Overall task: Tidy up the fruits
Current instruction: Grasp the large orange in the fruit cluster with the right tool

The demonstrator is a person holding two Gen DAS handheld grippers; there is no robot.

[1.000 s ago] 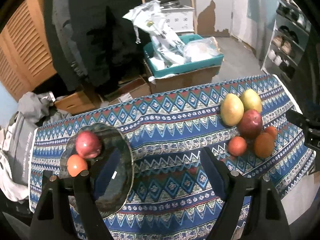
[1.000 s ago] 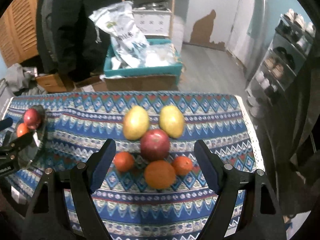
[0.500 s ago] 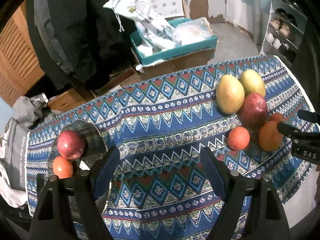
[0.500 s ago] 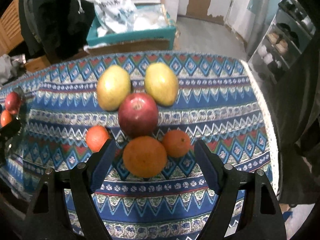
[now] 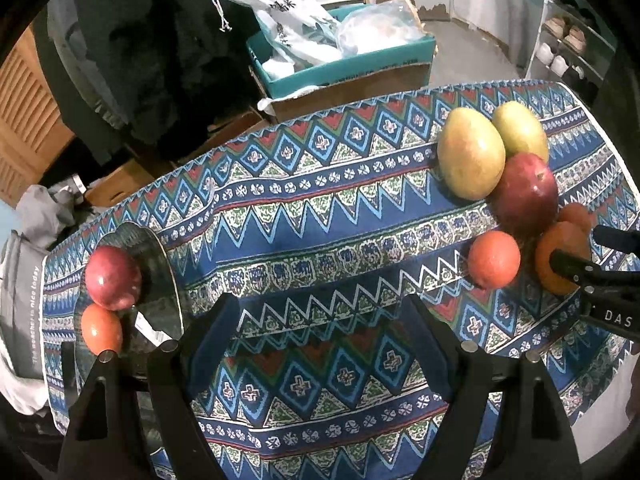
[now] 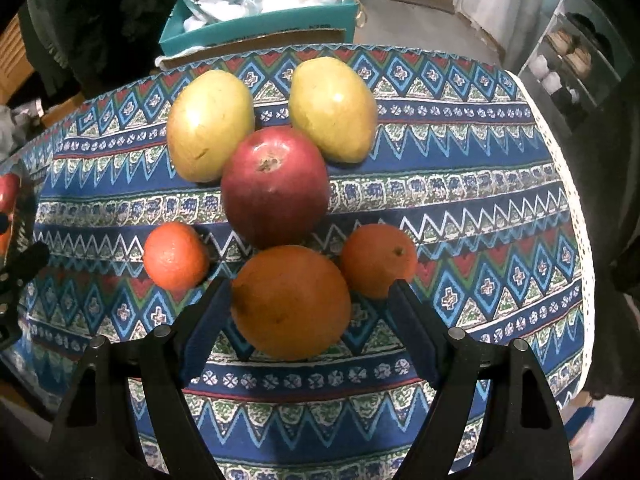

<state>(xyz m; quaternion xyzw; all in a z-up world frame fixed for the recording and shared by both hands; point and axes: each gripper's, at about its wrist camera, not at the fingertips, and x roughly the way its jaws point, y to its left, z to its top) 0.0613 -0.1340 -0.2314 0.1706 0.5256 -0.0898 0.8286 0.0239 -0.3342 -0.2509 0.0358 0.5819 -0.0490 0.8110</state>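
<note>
1. Fruit cluster, landmark: red apple at its centre, on the patterned cloth. Two mangoes lie behind the apple, both touching or nearly touching it. A big orange sits in front, against the apple. A small orange lies to the apple's front left, another to its front right. These six appear unsorted.

2. Right gripper: jaws wide, holding nothing. Fingers flank the big orange without pressing it, the left pad close, the right pad clear. Placement suggests this fruit is the next pick.

3. Left gripper: jaws wide and empty, over bare cloth well left of the apple, between cluster and plate. Likely waiting its turn.

4. Glass plate: far left of the apple, near the cloth's edge. It holds a second apple and an orange, touching. Probably the collecting dish.

5. Off-table: teal box with bags, behind the apple, beyond the cloth.
</note>
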